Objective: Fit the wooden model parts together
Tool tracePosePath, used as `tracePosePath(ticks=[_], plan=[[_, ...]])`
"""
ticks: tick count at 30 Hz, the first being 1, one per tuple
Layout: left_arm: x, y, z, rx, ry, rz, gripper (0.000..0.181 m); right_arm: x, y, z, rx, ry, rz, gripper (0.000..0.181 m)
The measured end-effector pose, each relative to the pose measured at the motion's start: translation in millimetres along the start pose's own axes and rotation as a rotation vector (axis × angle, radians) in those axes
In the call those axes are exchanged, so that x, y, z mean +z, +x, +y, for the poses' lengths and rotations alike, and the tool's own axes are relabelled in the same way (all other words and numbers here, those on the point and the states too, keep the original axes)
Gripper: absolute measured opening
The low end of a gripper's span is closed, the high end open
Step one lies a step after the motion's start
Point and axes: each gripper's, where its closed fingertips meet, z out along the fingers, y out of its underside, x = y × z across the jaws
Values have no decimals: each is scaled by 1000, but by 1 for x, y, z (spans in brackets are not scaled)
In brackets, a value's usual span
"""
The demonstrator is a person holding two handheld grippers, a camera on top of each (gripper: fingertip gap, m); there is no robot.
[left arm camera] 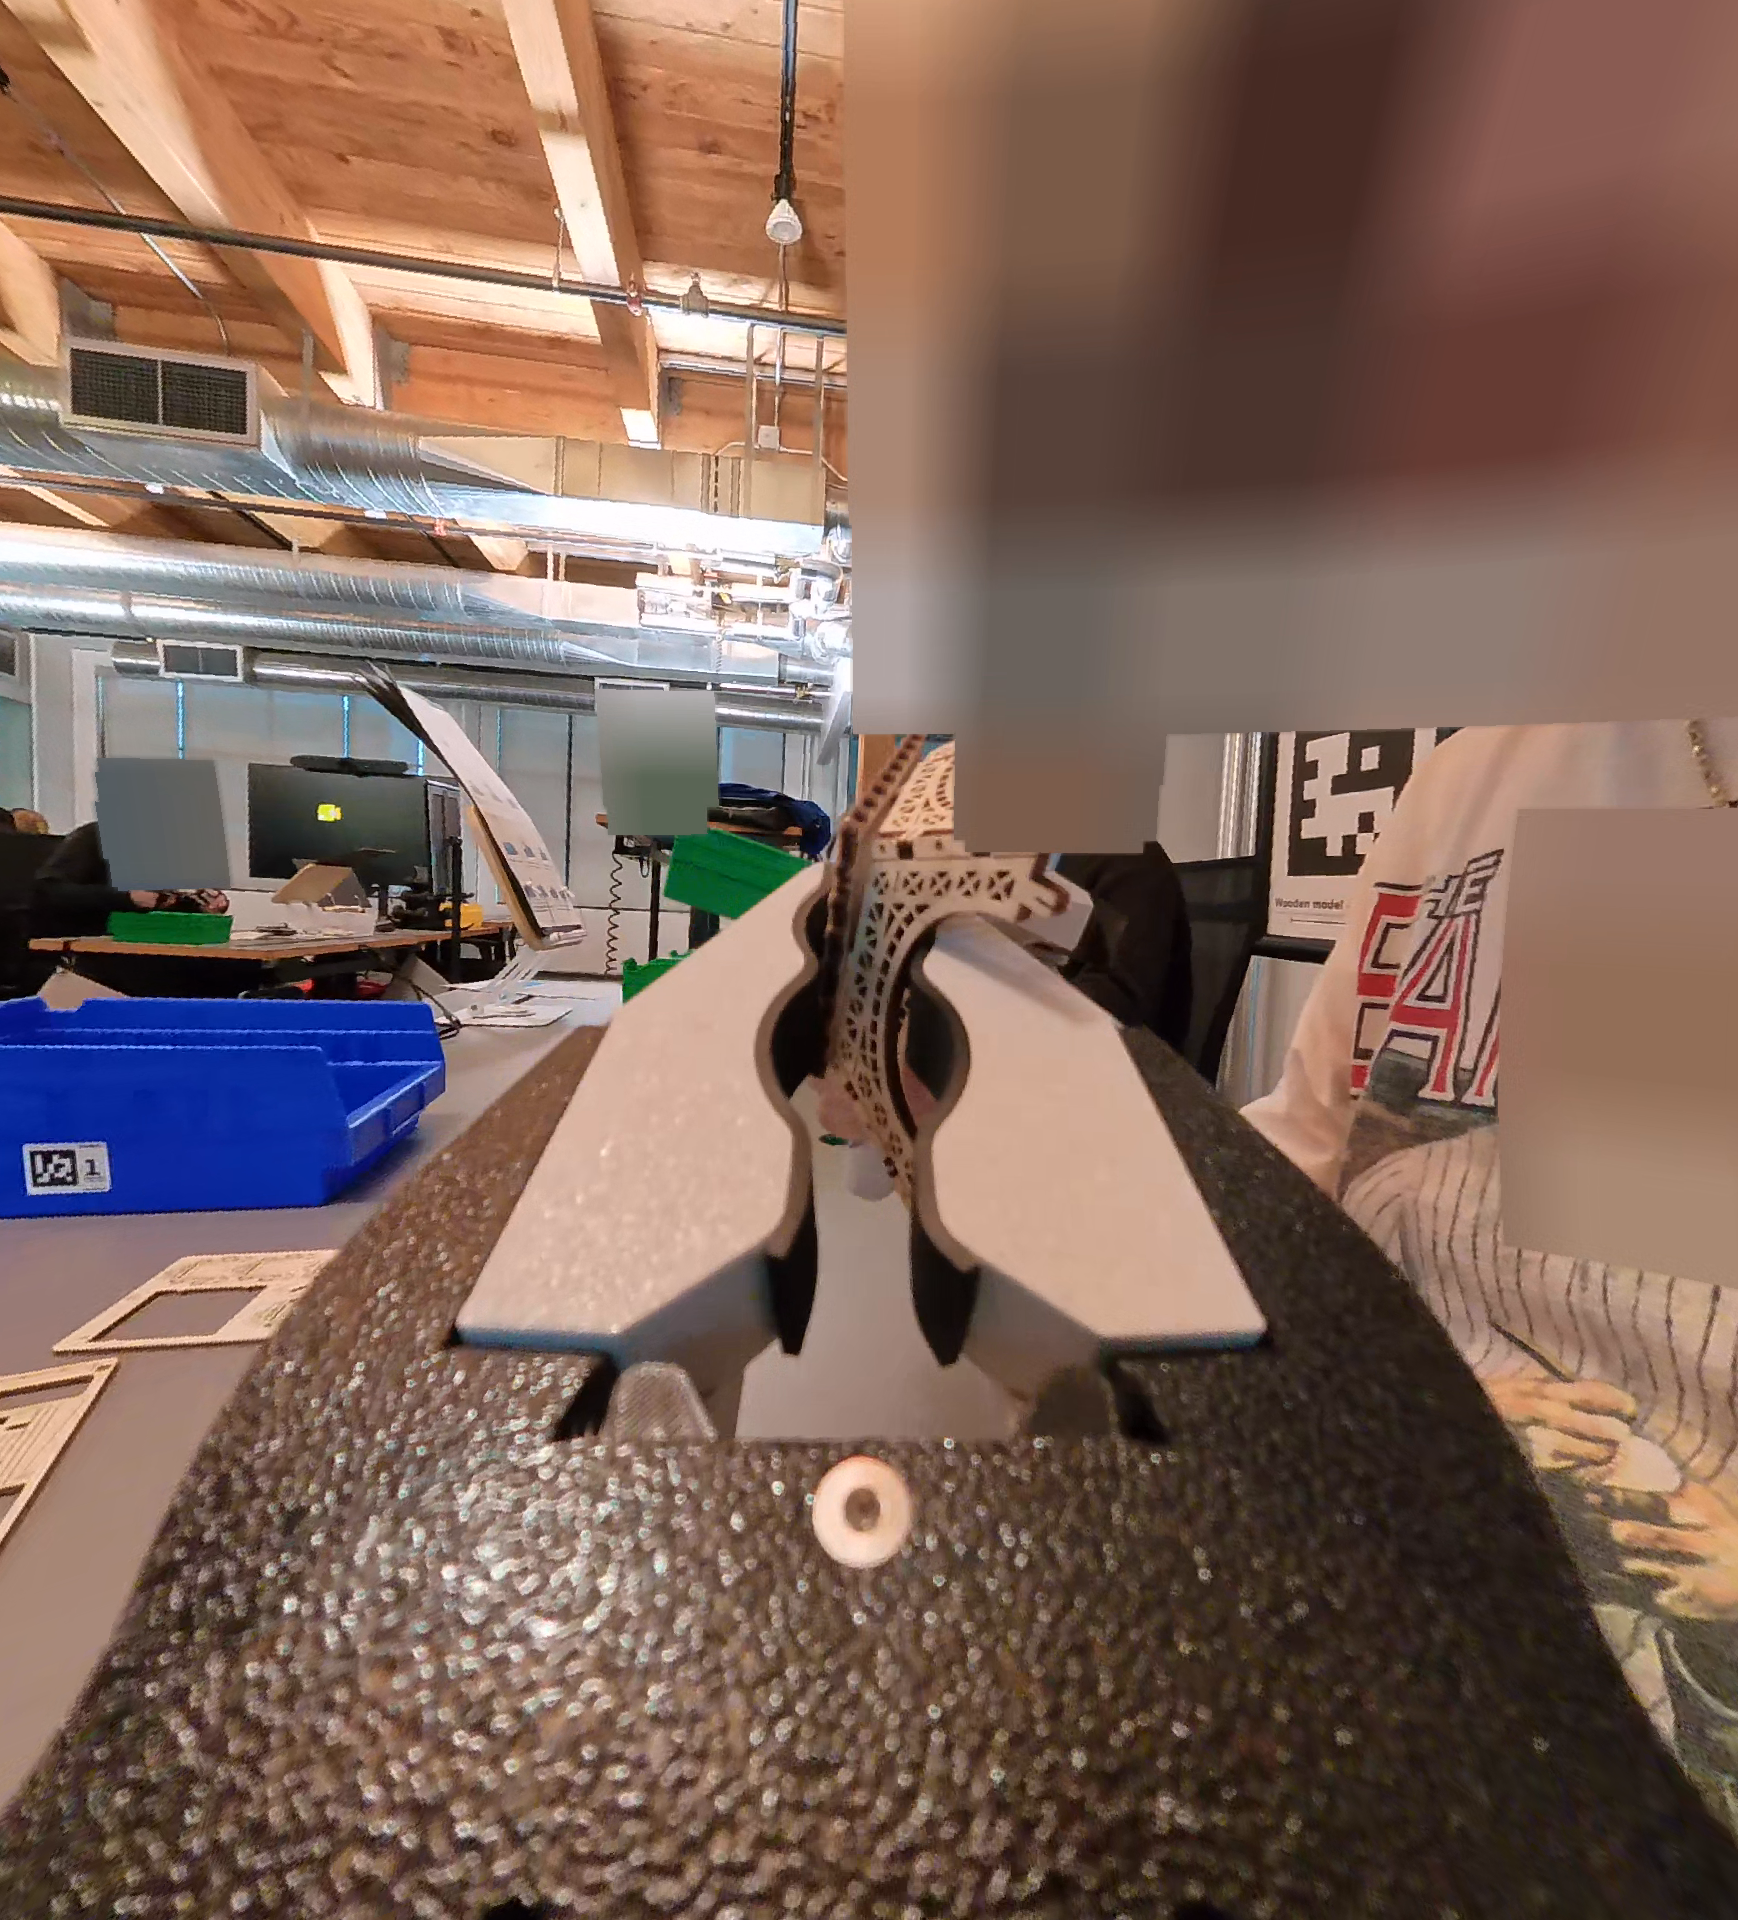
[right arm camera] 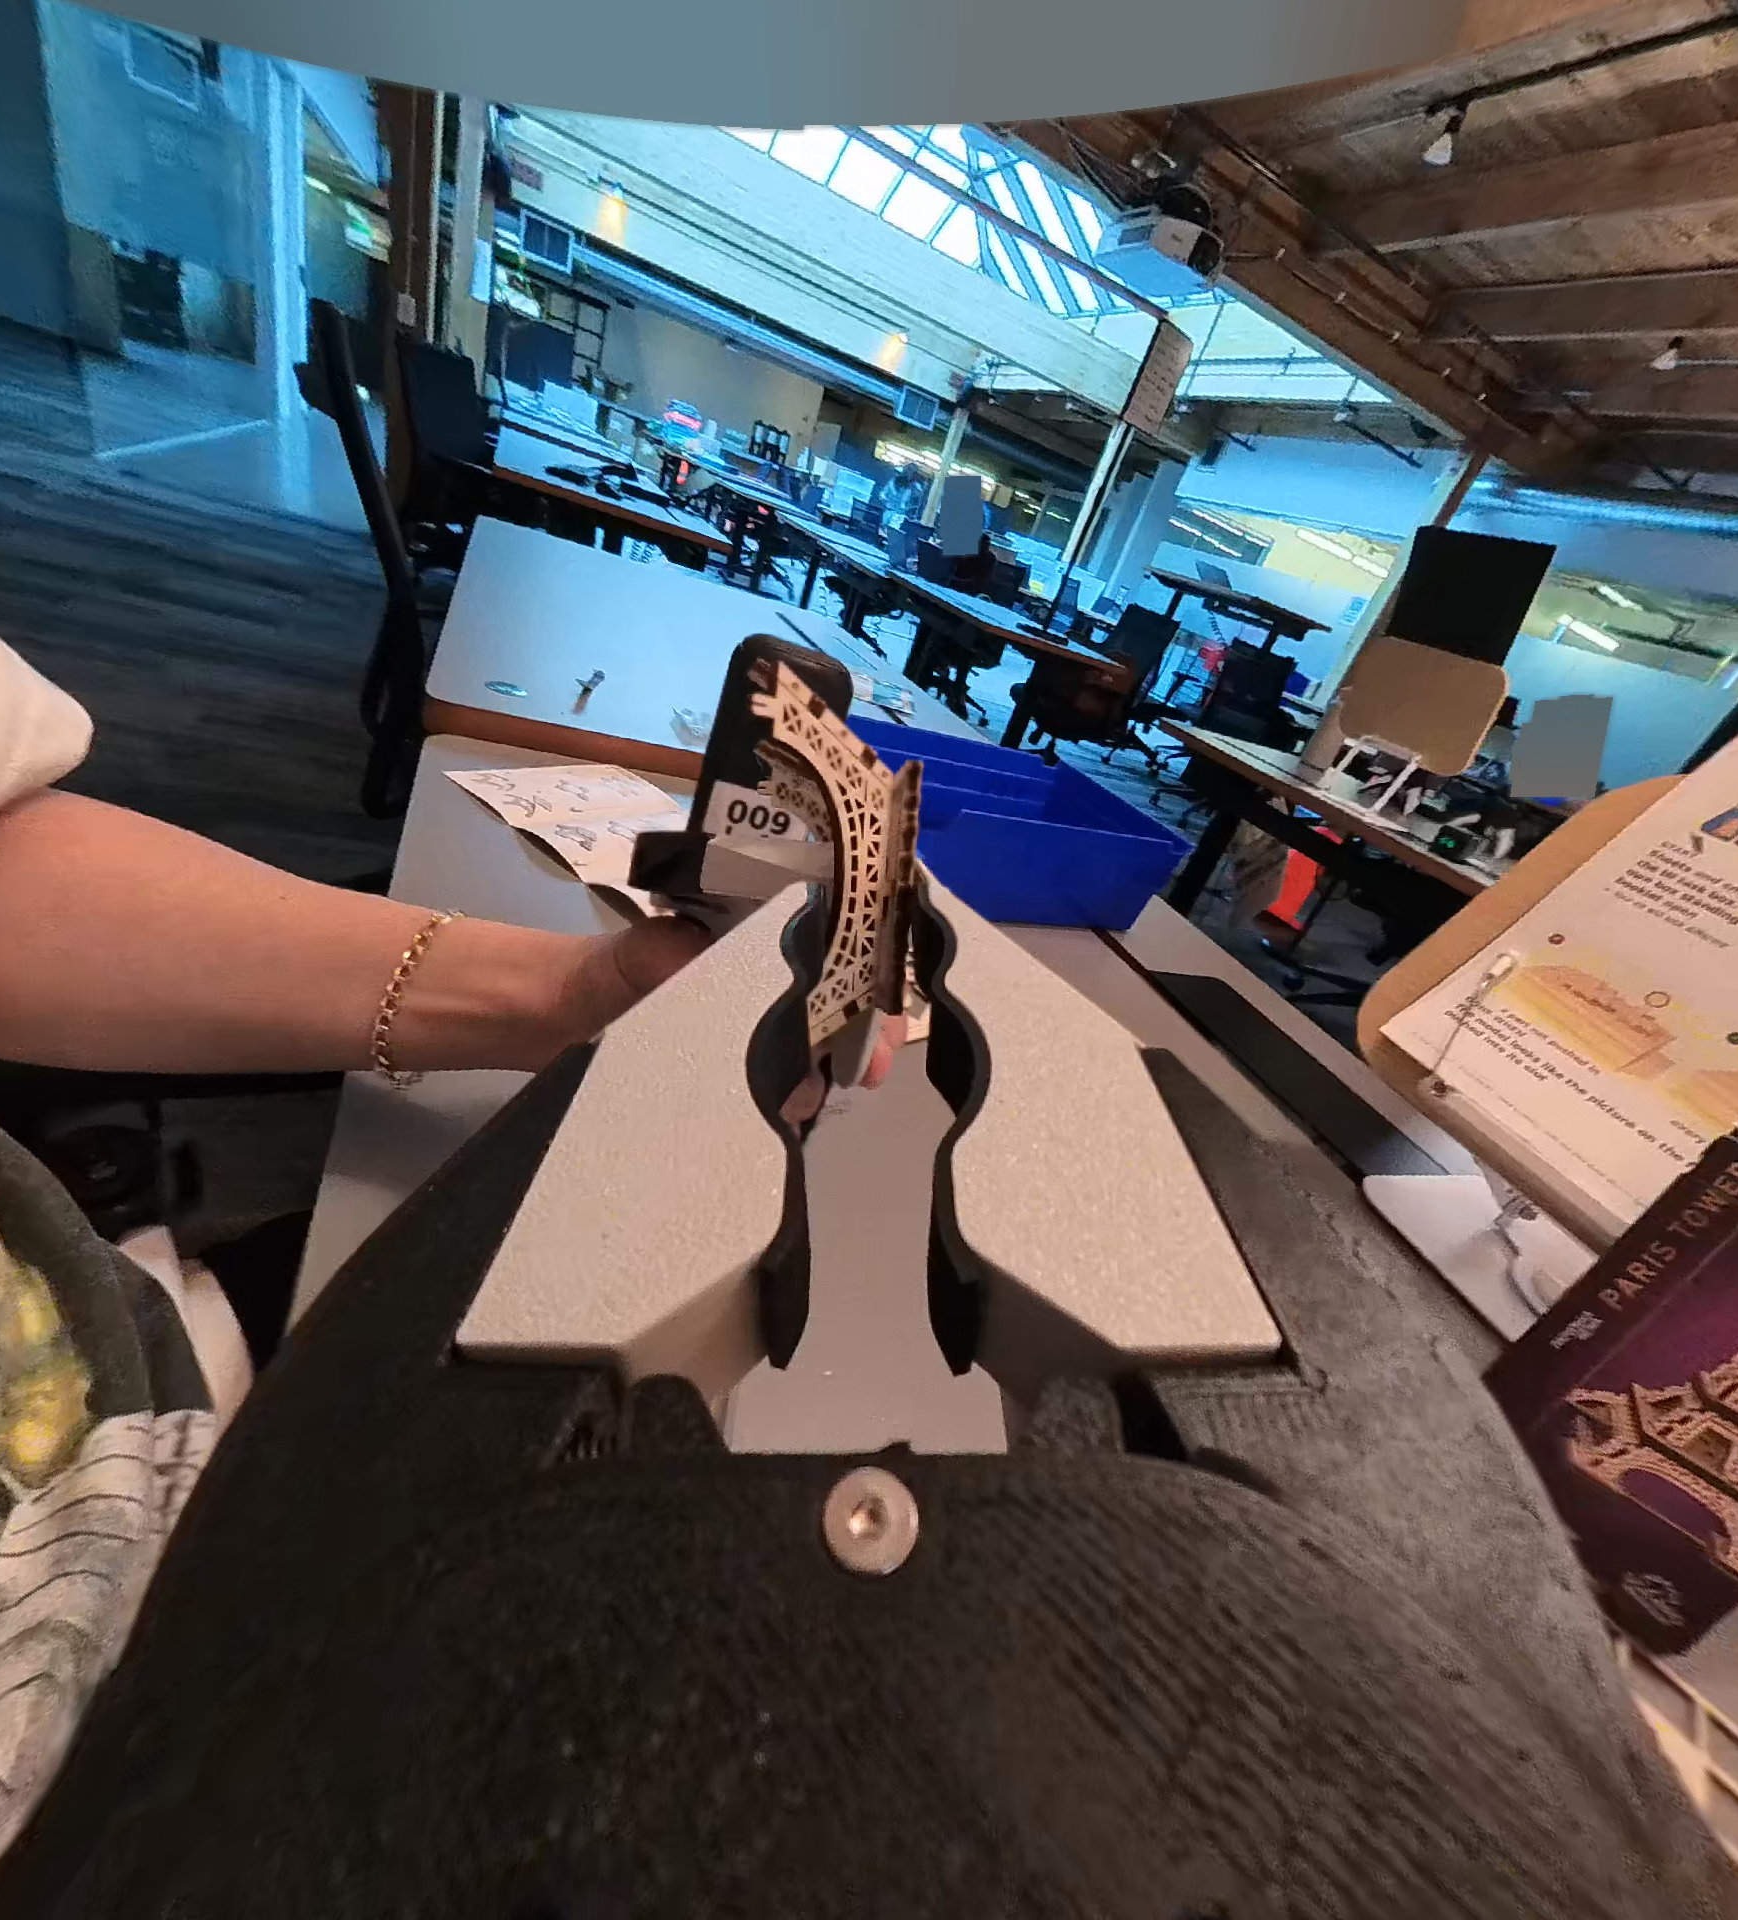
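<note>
A pale wooden lattice part (left arm camera: 870, 1023) with a curved arch stands upright between the fingers of my left gripper (left arm camera: 870, 925), which is shut on it. In the right wrist view my right gripper (right arm camera: 860, 925) is shut on the same cluster of parts: the curved lattice piece (right arm camera: 844, 831) and a second piece (right arm camera: 904, 852) seen edge-on against it. The left gripper (right arm camera: 751, 831) shows just beyond, with its grey fingers (right arm camera: 771, 860) reaching in from the left. Both grippers hold the parts in the air above the table. The joint between the pieces is hidden.
A blue bin (left arm camera: 169, 1091) stands on the grey table (left arm camera: 65, 1278), also in the right wrist view (right arm camera: 1031, 842). Punched-out wooden sheets (left arm camera: 200, 1299) lie at the left. A dark model box (right arm camera: 1696, 1403), an instruction board (right arm camera: 1623, 987) and a folded leaflet (right arm camera: 564, 810) are nearby. A person's forearm (right arm camera: 273, 956) reaches in. Left and right tips are no more than a few centimetres apart.
</note>
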Motion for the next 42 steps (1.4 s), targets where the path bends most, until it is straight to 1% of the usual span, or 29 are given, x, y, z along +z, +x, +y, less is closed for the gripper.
tracePosePath(ticks=[4,6,11,14,16,21,27,32,36,39,42], plan=[[0,0,4,0,-24,6,6,-5,1,-3,106,41,-44,14],[0,0,5,8,-36,7,6,-6,3,-1,130,35,-47,18],[0,1,9,28,-64,22,6,-7,3,4,112,-5,-44,25],[0,0,13,34,-90,18,6,-7,0,7,108,-22,-59,20],[0,-1,14,29,-95,16,6,-6,-3,7,102,-24,-71,13],[-1,-4,15,27,-107,2,6,-5,-1,10,41,-50,-43,12],[-4,-6,17,7,-122,-7,6,-4,-1,13,15,-76,-31,13],[-6,-6,18,-5,-135,-6,6,-3,-1,16,40,-80,-41,13],[-6,-3,15,8,-106,5,6,-2,-4,11,44,-45,-36,12],[-4,0,12,3,-91,22,6,-1,-5,10,10,-60,-15,18],[-3,1,11,1,-82,33,6,0,-6,7,21,-34,-13,13]])
